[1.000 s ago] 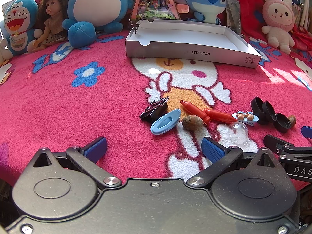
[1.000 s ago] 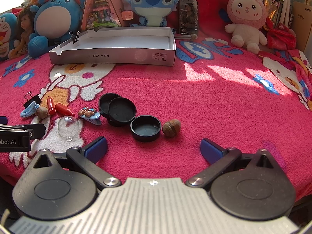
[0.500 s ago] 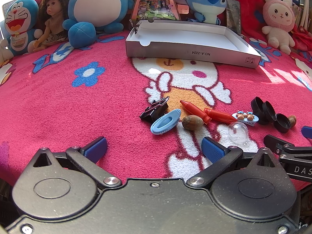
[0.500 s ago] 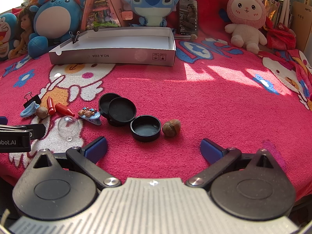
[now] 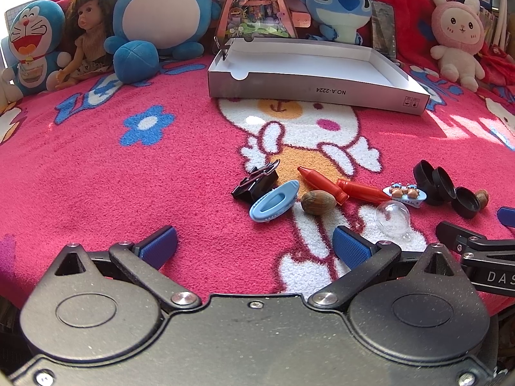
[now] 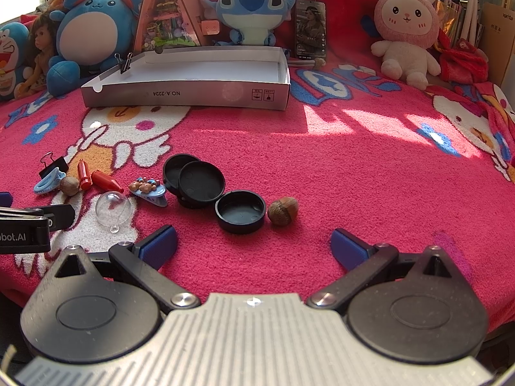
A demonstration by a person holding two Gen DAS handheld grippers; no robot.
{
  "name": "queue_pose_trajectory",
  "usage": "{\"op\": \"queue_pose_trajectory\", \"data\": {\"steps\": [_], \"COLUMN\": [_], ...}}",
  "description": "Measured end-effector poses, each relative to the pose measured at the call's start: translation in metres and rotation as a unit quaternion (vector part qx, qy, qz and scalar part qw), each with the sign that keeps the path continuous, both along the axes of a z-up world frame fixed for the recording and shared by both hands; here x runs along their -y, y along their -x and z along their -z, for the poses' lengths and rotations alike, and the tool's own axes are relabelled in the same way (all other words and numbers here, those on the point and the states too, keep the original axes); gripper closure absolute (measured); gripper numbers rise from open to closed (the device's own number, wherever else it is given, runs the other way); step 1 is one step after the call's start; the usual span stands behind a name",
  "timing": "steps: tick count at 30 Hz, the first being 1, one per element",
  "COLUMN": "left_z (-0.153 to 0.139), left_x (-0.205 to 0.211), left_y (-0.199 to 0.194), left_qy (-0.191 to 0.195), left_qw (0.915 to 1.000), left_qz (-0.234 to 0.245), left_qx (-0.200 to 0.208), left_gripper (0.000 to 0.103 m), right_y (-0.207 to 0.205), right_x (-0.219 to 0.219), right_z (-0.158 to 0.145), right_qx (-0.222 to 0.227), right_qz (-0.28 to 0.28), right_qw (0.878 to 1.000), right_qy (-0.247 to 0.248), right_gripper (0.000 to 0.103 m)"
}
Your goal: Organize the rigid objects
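Small rigid items lie scattered on the pink blanket: a black binder clip (image 5: pixel 256 181), a blue hair clip (image 5: pixel 274 201), a brown nut (image 5: pixel 318 202), two red crayon-like pieces (image 5: pixel 323 185), a clear plastic ball (image 5: pixel 393 218), a blue bear clip (image 6: pixel 148 189), three black lids (image 6: pixel 201 180) and a second nut (image 6: pixel 282 210). My left gripper (image 5: pixel 254 246) is open, just short of the blue hair clip. My right gripper (image 6: pixel 254 244) is open, just short of the nearest black lid (image 6: pixel 239 211). An empty white cardboard tray (image 6: pixel 193 91) stands beyond.
Plush toys (image 5: pixel 161 16), a doll (image 5: pixel 85 38), a triangular toy house (image 6: pixel 167 13) and a phone (image 6: pixel 310 29) line the back behind the tray. A binder clip (image 6: pixel 126 61) grips the tray's left rim. Open blanket stretches to the right of the lids.
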State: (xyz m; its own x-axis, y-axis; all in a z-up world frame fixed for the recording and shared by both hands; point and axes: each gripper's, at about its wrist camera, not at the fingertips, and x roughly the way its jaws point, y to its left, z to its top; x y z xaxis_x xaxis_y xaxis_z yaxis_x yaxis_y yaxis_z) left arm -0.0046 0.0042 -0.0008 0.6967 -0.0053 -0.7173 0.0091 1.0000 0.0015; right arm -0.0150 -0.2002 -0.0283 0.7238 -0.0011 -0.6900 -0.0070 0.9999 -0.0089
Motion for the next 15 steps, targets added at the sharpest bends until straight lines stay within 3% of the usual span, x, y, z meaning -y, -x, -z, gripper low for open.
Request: {"op": "queue_pose_trajectory", "data": {"steps": [11,15], "left_z": [0.003,-0.001], "left_x": [-0.005,-0.01], "left_y": [0.007,0.009], "left_qy": [0.0,0.013], "left_qw": [0.9995,0.9995], "left_qz": [0.019,0.009], "left_qx": [0.024,0.027], "left_gripper": [0.0,0.014], "right_y": [0.006,0.009], "right_x": [0.002,0.002], "right_z": [0.004,0.006], "right_qx": [0.034,0.045], "right_qz": [0.001,-0.003], "right_qw": [0.999,0.999], "right_qy": [-0.004,-0.004], "right_gripper": [0.0,0.0]}}
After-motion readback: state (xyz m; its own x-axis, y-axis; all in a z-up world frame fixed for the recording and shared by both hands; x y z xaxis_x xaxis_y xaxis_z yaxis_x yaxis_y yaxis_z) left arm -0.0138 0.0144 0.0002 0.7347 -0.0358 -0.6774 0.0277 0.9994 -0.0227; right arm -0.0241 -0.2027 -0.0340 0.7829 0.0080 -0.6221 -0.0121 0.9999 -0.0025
